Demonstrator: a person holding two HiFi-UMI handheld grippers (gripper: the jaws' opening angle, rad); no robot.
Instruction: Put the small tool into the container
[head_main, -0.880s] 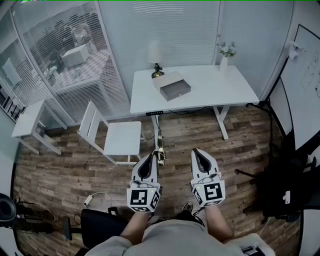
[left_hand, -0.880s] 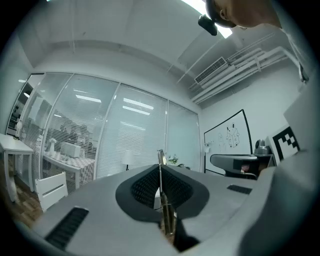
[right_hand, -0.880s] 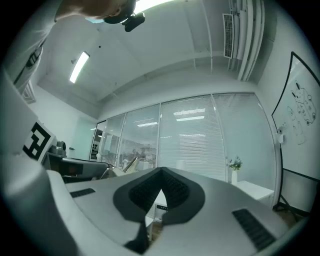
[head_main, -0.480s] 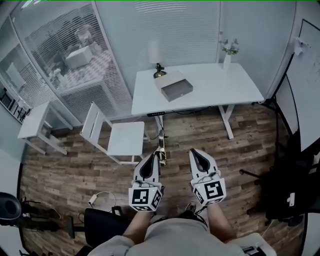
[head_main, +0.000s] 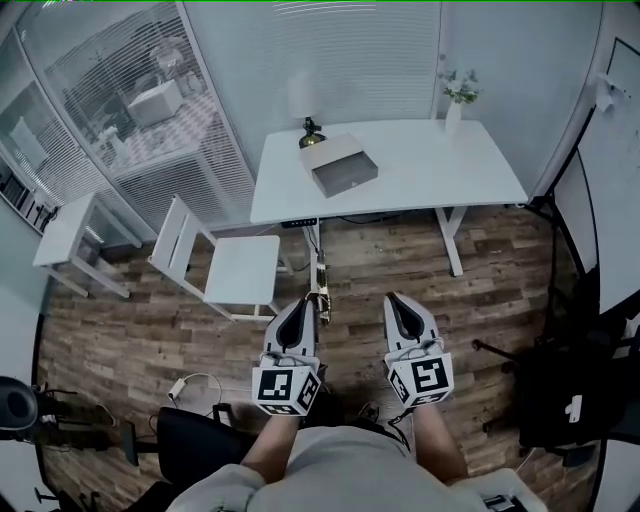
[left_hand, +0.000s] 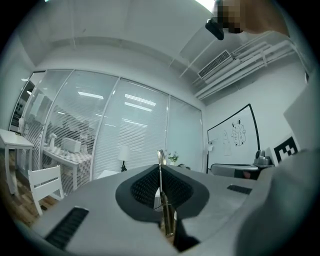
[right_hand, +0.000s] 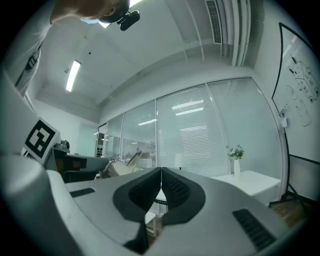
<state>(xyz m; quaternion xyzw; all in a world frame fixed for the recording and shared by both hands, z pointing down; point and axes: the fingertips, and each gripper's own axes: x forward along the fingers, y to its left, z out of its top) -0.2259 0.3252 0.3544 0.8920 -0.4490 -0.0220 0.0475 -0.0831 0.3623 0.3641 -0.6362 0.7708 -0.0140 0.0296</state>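
Observation:
My left gripper (head_main: 304, 304) is shut on a thin gold-coloured small tool (head_main: 321, 288), whose end sticks out past the fingertips over the wooden floor. In the left gripper view the tool (left_hand: 161, 167) stands edge-on between the closed pads of the left gripper (left_hand: 161, 176). Beside it my right gripper (head_main: 396, 302) is shut, nothing between its jaws; its own view shows that gripper (right_hand: 161, 176) closed. The container, a grey open box (head_main: 340, 167), lies on the white desk (head_main: 440, 170), well ahead of both grippers.
A white chair (head_main: 225, 265) stands left of the desk's front. A lamp (head_main: 308, 125) and a vase of flowers (head_main: 455, 100) sit at the desk's back edge. A small white table (head_main: 65, 235) is far left, a black chair (head_main: 560, 400) at the right.
Both grippers stay shut and side by side, the left still holding the tool. The head view has shifted a little, so the desk sits slightly further left and higher.

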